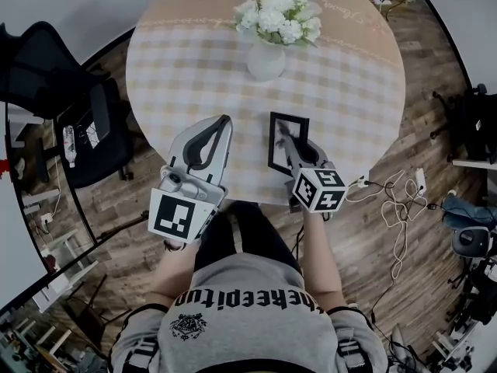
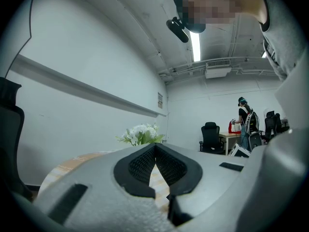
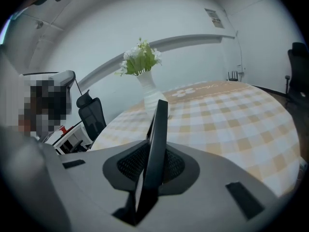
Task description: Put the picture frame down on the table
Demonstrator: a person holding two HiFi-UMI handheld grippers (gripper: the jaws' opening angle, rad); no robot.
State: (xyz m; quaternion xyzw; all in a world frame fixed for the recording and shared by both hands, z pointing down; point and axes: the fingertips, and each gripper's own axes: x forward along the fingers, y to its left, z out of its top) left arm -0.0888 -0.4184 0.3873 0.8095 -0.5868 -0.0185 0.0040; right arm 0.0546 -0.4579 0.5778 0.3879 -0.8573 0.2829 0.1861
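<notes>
The right gripper view shows the right gripper (image 3: 150, 170) clamped on the frame (image 3: 157, 134), which appears edge-on. The head view shows the frame's face, over the table's (image 1: 194, 68) near edge. The left gripper (image 1: 224, 123) sits alongside, pointing forward, jaws pressed together on nothing. A vase (image 1: 265, 61) stands beyond.

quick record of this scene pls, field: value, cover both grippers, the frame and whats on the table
setting: round table with a checked cloth
right gripper: jaws clamped on the picture frame
picture frame: black, held on edge over the near side of the table, not laid flat
left gripper: jaws together, nothing between them, beside the frame
vase: white, standing on the table beyond the frame
flowers: white, in the vase
task status: frame not released yet
</notes>
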